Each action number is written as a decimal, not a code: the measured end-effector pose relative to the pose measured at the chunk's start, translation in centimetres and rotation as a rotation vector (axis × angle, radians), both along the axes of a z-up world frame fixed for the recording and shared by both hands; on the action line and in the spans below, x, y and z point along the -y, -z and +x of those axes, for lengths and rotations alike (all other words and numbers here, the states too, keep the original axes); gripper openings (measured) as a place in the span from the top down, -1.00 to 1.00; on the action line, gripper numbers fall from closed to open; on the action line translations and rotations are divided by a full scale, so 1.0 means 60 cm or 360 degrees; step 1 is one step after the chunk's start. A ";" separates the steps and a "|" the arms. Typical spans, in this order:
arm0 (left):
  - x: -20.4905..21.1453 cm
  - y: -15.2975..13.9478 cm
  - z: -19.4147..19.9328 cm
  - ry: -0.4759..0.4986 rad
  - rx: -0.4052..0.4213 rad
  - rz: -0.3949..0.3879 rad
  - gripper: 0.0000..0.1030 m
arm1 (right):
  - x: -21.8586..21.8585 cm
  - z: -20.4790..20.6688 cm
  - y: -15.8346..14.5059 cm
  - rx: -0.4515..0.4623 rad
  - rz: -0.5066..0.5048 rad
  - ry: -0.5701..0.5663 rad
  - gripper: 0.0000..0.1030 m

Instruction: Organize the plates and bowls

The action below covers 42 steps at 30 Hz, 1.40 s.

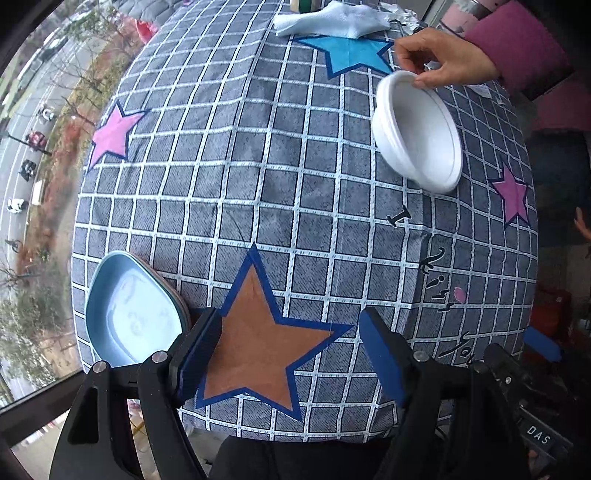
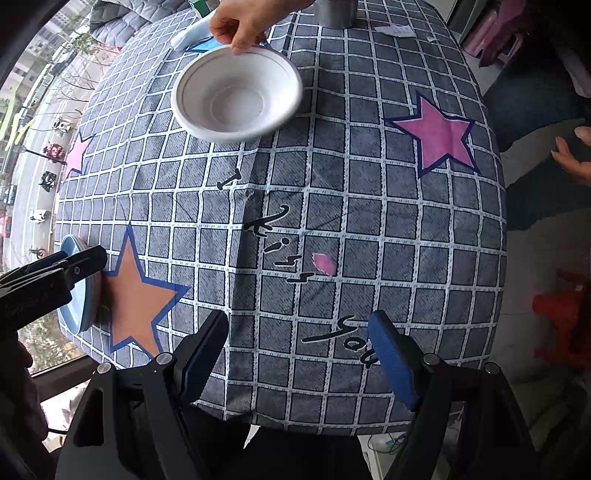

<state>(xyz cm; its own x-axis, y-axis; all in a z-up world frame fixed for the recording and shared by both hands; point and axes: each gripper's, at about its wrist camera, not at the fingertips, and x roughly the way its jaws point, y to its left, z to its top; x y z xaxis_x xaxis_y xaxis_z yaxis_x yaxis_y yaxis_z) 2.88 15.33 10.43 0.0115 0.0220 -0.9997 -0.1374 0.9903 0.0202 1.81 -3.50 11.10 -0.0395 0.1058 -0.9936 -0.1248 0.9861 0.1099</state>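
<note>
Both tools, left (image 1: pixel 288 354) and right (image 2: pixel 299 354), hang with jaws apart and empty above the checked, star-printed counter (image 2: pixel 332 206). A person's hand (image 2: pixel 247 22) pinches the far rim of a white bowl (image 2: pixel 236 99), while a blue plate (image 1: pixel 133 314) sits at the counter's near left edge.

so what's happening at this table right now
Someone else's bare hand is holding the far rim of a white bowl, tilted, over the checked star-print tablecloth. Both handheld grippers hover open and empty above the near edge: the left gripper over the orange star, the right gripper over the printed lettering. A light blue plate sits at the near left corner, beside the left gripper; it seems to top a short stack. Neither gripper touches any dish.
</note>
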 end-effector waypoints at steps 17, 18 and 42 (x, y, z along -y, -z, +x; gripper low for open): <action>0.032 -0.007 -0.027 0.0001 0.0013 0.0097 -0.55 | 0.040 0.003 -0.009 0.0021 0.0066 -0.0043 -0.54; 0.034 -0.008 -0.028 0.0005 0.0012 0.0097 -0.55 | 0.040 0.003 -0.007 0.0015 0.0068 -0.0048 -0.54; 0.093 -0.031 -0.001 0.0187 0.0113 0.0158 -0.55 | 0.022 0.002 -0.011 0.0056 0.0064 -0.0119 -0.54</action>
<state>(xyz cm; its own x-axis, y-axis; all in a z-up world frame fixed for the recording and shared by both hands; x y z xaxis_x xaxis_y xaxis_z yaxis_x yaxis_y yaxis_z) 2.81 9.76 12.27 0.0904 0.1150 -0.9892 -0.0254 0.9933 0.1131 1.91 -4.80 11.75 -0.0138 0.1437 -0.9895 -0.2026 0.9687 0.1435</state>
